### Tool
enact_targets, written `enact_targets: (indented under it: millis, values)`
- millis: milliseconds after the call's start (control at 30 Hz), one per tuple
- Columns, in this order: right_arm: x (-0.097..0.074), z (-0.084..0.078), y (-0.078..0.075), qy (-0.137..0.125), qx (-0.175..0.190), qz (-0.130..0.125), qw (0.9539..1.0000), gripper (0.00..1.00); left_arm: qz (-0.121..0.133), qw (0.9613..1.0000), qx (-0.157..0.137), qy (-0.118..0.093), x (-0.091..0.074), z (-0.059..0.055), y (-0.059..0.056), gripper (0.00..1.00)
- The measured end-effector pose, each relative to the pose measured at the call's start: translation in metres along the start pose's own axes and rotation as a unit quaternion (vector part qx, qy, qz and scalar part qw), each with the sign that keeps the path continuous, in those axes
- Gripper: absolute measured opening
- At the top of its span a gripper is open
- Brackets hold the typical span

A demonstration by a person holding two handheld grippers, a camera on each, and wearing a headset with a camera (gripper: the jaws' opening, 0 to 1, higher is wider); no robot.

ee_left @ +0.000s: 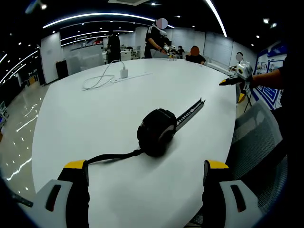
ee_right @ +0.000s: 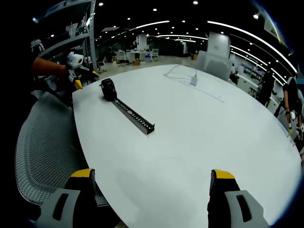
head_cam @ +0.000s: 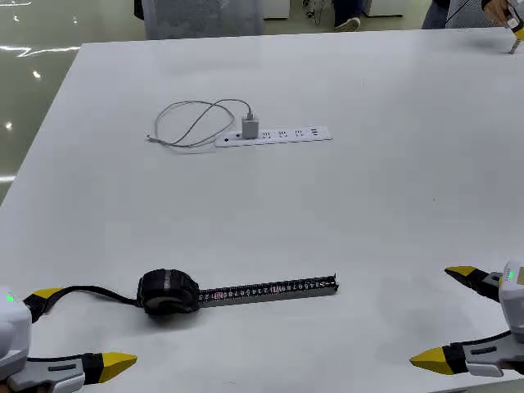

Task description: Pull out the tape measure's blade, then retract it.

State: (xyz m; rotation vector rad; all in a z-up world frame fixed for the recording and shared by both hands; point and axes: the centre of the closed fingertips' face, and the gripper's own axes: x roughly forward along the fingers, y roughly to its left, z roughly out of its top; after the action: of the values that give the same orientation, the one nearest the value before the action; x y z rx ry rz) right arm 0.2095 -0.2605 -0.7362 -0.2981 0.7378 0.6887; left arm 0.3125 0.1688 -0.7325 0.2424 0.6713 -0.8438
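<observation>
Tape measure [head_cam: 168,292] is lying at the near left of the white bench [head_cam: 344,213], with its blade [head_cam: 270,288] sticking out to the right and its black strap [head_cam: 90,291] trailing left. The left fingers [head_cam: 110,365] are standing wide open near the strap's end and holding nothing. The right fingers [head_cam: 434,358] are standing wide open at the near right, well apart from the blade, holding nothing too.
</observation>
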Motion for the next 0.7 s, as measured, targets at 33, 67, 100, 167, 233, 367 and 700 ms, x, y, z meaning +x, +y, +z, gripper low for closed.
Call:
enact_targets:
  millis: [33,67,100,167,233,367,700]
  values:
    - [0.000,0.000,0.000,0.001,-0.001,0.001,1.0000,0.99,0.001,1.0000,-0.005,-0.005,0.000,0.002,0.000,0.99]
    - [0.000,0.001,-0.001,0.001,-0.001,0.000,1.0000,0.99,0.003,0.9999,-0.009,-0.007,-0.001,0.003,0.001,0.99]
    - [-0.001,0.001,-0.002,0.001,0.000,0.000,1.0000,0.99,0.003,0.9999,-0.012,-0.008,-0.001,0.004,0.001,0.99]
    - [-0.002,0.002,-0.003,0.004,0.008,0.003,1.0000,0.99,0.003,0.9999,-0.014,-0.005,-0.001,0.003,0.001,0.99]
    - [-0.001,0.001,-0.004,0.011,0.001,0.003,0.9999,0.99,0.002,0.9999,-0.015,0.000,0.000,0.003,0.001,0.99]
    - [0.001,0.006,-0.010,0.017,-0.007,-0.006,0.9998,0.99,0.011,0.9999,-0.007,0.009,0.002,0.006,0.003,0.99]
    - [0.010,0.023,-0.020,0.030,-0.044,0.012,0.9985,0.99,0.023,0.9995,-0.022,0.005,0.017,0.028,-0.001,0.99]
